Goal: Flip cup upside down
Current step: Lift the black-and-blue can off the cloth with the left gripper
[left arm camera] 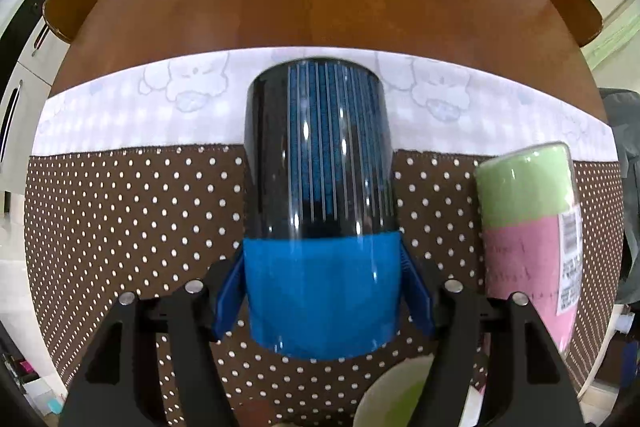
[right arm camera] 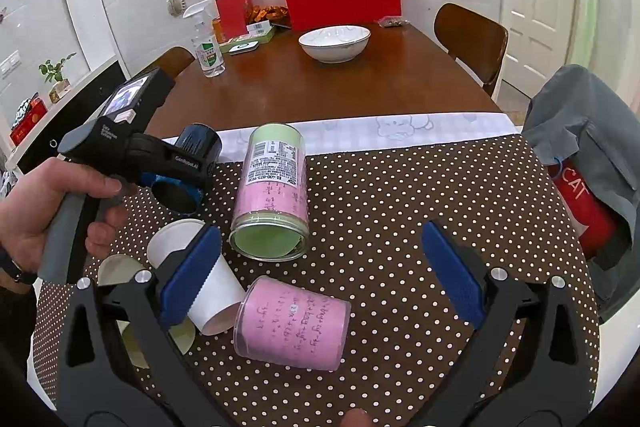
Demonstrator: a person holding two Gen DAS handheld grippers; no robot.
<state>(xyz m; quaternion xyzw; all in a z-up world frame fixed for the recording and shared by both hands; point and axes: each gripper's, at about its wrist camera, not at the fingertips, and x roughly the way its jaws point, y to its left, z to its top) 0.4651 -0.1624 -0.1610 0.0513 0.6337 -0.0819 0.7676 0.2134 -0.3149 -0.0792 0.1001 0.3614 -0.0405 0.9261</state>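
Note:
My left gripper (left arm camera: 322, 283) is shut on a blue and black ribbed cup (left arm camera: 320, 195), its blue pads pressed on the cup's blue band. The cup is held on its side above the dotted cloth (left arm camera: 140, 219), with its open mouth toward the camera side. In the right wrist view the same cup (right arm camera: 188, 167) shows in the left gripper (right arm camera: 176, 167), mouth facing down and forward. My right gripper (right arm camera: 320, 271) is open and empty, low over the cloth, with a white paper cup (right arm camera: 200, 275) lying by its left finger.
A green and pink cup (right arm camera: 272, 191) lies on its side mid-cloth, also in the left wrist view (left arm camera: 528, 227). A clear pink cup (right arm camera: 292, 323) lies near me. A white bowl (right arm camera: 334, 43) and spray bottle (right arm camera: 206, 47) stand farther back on the wooden table (right arm camera: 360, 87). Chairs flank it.

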